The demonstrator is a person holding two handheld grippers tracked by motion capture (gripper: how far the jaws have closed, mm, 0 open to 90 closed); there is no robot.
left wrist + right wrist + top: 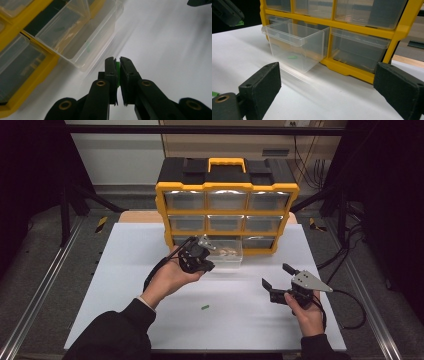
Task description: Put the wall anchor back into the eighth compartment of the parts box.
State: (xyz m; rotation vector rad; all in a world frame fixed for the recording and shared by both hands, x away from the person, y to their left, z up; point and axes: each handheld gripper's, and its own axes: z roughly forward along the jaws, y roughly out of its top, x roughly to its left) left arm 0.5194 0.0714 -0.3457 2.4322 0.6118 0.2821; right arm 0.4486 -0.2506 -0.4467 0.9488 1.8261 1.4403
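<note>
Hovering left claw (pixel 118 65) clamps green piece (pixel 117 68) beside pulled-out drawer (pixel 82 37).

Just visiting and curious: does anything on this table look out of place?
One small green piece lies loose on the white table, away from the pulled-out clear drawer. A similar piece is pinched in the left hand-held gripper.

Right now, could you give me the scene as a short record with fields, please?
left gripper: shut on small green piece, near the pulled-out drawer
right gripper: open, nothing between its jaws
pulled-out drawer: clear, bottom row, one green piece inside
cabinet: yellow and black
table: white, another green piece lying on it
</note>
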